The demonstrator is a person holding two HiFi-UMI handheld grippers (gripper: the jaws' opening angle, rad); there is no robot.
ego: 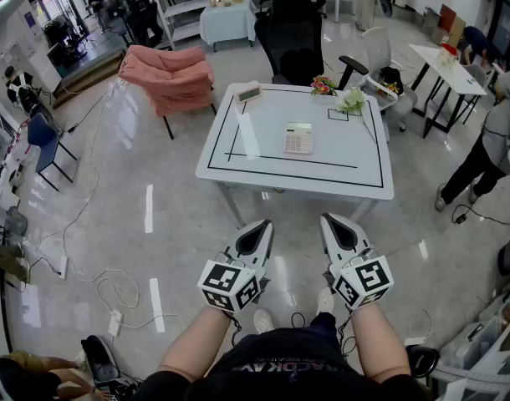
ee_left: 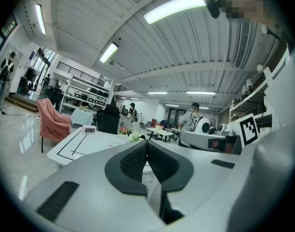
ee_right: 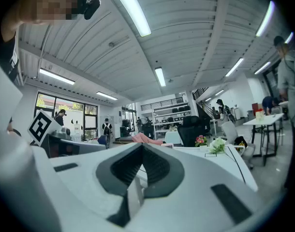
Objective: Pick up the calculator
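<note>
A white calculator (ego: 299, 138) lies flat near the middle of the white table (ego: 238, 161), inside a black taped rectangle. My left gripper (ego: 261, 229) and my right gripper (ego: 332, 224) hover side by side in front of the table's near edge, well short of the calculator. Both are shut with nothing between the pads. In the left gripper view the jaws of the left gripper (ee_left: 146, 149) meet, and the table (ee_left: 77, 146) lies ahead. The right gripper (ee_right: 141, 152) also shows its pads pressed together, with the table (ee_right: 225, 161) beyond. The calculator is hidden in both gripper views.
On the table's far side sit a small pink clock (ego: 249, 94), a flower pot (ego: 323, 84) and white flowers (ego: 353, 100). A black office chair (ego: 293, 44) and a pink draped chair (ego: 169, 76) stand behind. A person (ego: 489, 153) bends at the right. Cables (ego: 96, 282) trail on the floor at left.
</note>
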